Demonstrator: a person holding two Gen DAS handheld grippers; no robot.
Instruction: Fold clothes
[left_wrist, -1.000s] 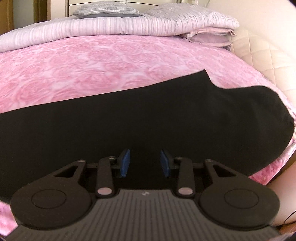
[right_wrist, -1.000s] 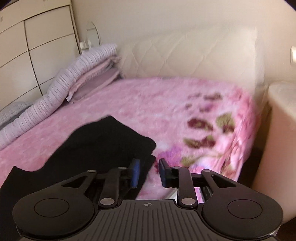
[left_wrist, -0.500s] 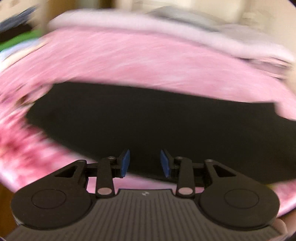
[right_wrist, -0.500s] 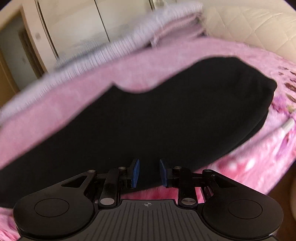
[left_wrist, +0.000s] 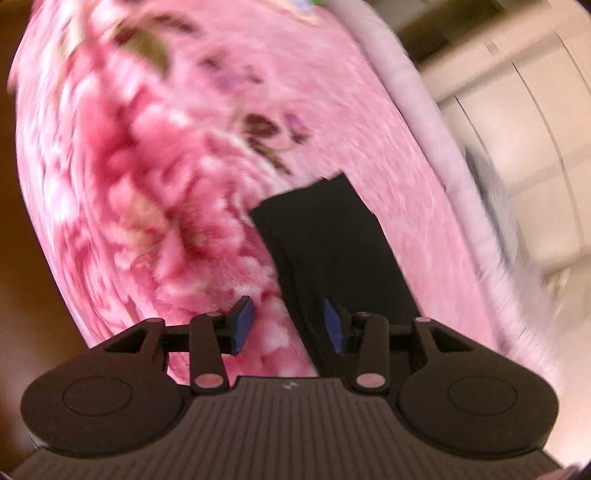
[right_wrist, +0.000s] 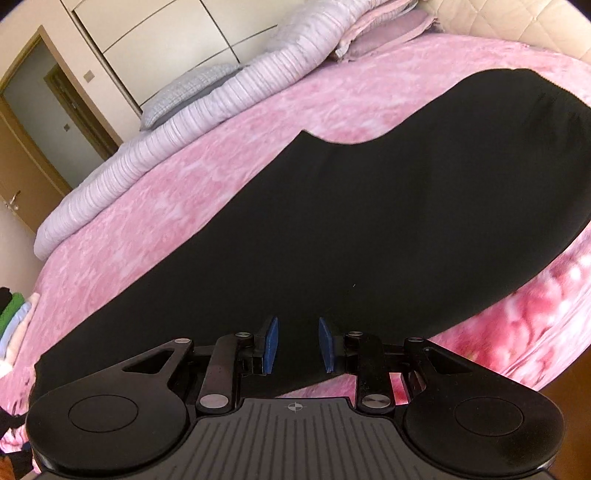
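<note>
A black garment (right_wrist: 369, 221), apparently trousers, lies flat along the pink flowered bedspread (right_wrist: 166, 206). In the right wrist view its wide part fills the middle, and my right gripper (right_wrist: 297, 347) hovers open over its near edge with nothing between the blue pads. The left wrist view is blurred and tilted. It shows the narrow leg end of the black garment (left_wrist: 332, 240) on the bedspread (left_wrist: 147, 184). My left gripper (left_wrist: 287, 325) is above the leg's long edge with its jaws opening. The cloth lies below them and the pads do not press on it.
A rolled striped quilt (right_wrist: 177, 129) and pillows (right_wrist: 380, 40) lie along the far side of the bed. A padded headboard (right_wrist: 517, 22) is at the top right. Folded clothes (right_wrist: 14, 317) are stacked at the left bed edge. Wardrobe doors (right_wrist: 166, 40) stand behind.
The left gripper swept along the garment to its leg end, rolled strongly, and its jaws widened. The right gripper swung from the bed's corner to over the garment's wide part.
</note>
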